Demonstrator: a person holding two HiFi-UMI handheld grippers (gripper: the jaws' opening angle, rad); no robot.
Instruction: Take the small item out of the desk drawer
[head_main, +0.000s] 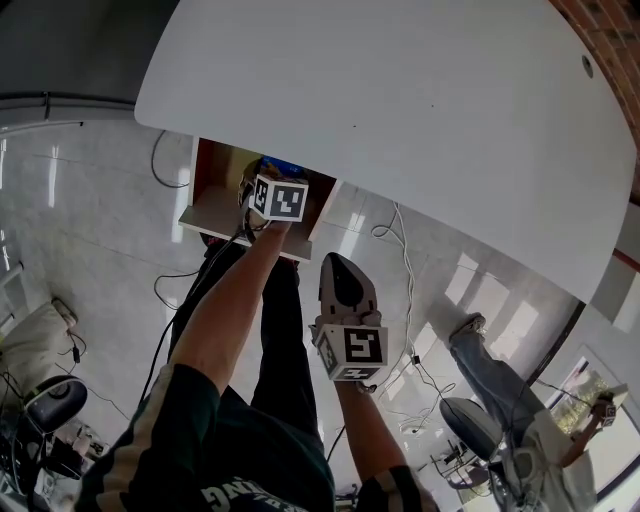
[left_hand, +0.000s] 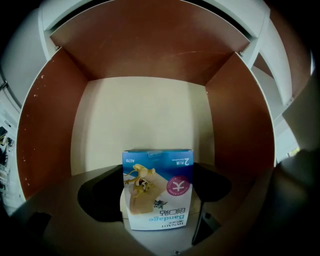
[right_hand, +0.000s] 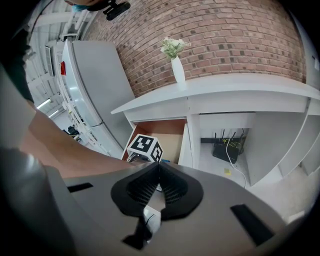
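A small blue and white bandage box (left_hand: 157, 189) stands between the black pads of my left gripper (left_hand: 158, 200), which is shut on it inside the open drawer (left_hand: 140, 120). The drawer has brown walls and a cream floor. From the head view, the left gripper (head_main: 276, 196) reaches into the drawer (head_main: 215, 212) under the white desk top (head_main: 400, 110), and a blue edge of the box (head_main: 285, 167) shows past its marker cube. My right gripper (head_main: 345, 292) hangs shut and empty below the drawer front; its ribbed pads (right_hand: 170, 185) touch.
A white vase with flowers (right_hand: 176, 65) stands on the desk by a brick wall. A router (right_hand: 227, 149) and cables (head_main: 400, 262) lie on the floor under the desk. Another person (head_main: 505, 395) stands at lower right; a chair (head_main: 55, 400) is at lower left.
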